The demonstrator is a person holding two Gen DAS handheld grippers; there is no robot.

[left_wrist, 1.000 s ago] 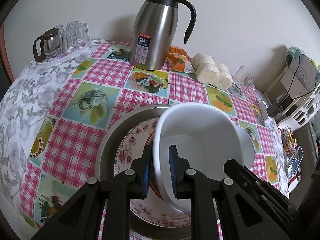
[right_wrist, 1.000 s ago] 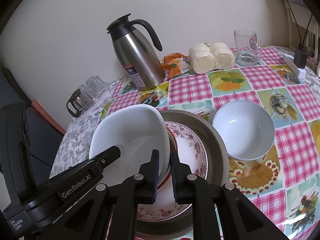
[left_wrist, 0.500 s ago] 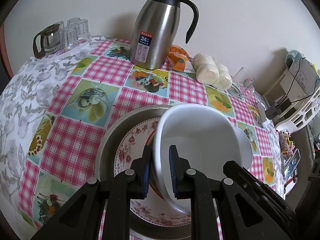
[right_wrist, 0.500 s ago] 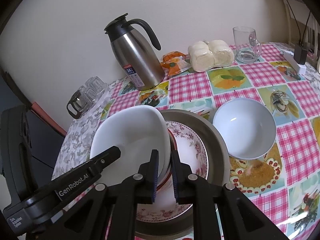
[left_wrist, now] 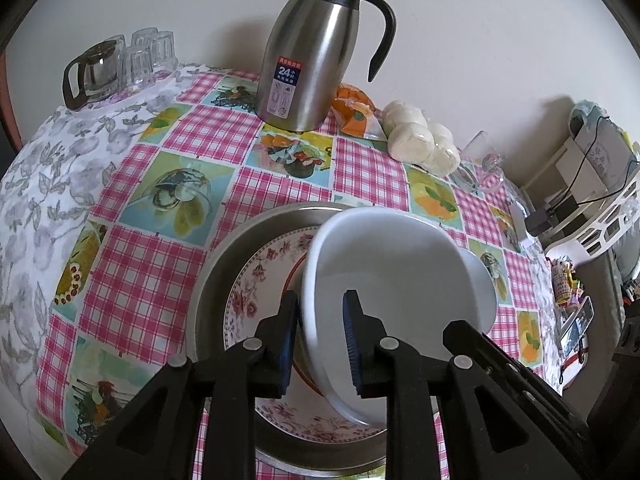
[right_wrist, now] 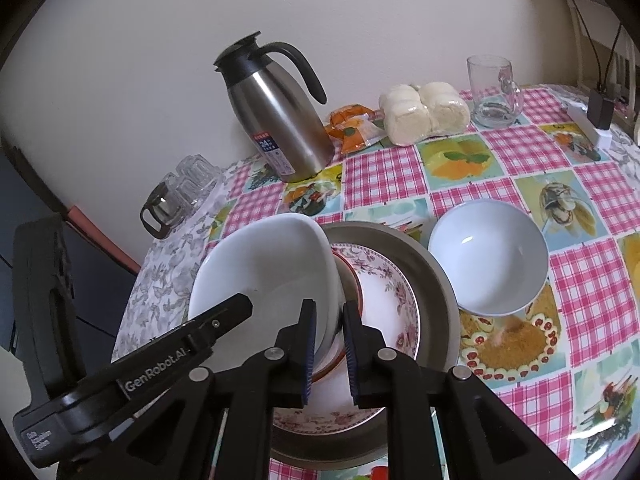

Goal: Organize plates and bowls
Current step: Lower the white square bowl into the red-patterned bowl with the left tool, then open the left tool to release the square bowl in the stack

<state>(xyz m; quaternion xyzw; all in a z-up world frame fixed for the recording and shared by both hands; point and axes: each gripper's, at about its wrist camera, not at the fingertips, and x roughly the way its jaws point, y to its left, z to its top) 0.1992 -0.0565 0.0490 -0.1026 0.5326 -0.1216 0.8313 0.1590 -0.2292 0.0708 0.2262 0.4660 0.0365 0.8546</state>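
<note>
Now left tongs (left_wrist: 320, 340) opening astride white bowl (left_wrist: 400, 280) rim, right tongs (right_wrist: 327, 350) pinching opposite rim

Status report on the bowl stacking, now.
Left gripper jaws opening, white square bowl rim between them. Right gripper shut on its opposite rim. Bowl tilted over floral plate in metal pan. Round bowl beside pan, clear.

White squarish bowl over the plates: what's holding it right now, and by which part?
The white squarish bowl is pinched at opposite rims. Right gripper clamps the right rim; left gripper straddles the left rim, jaws opening.
</note>
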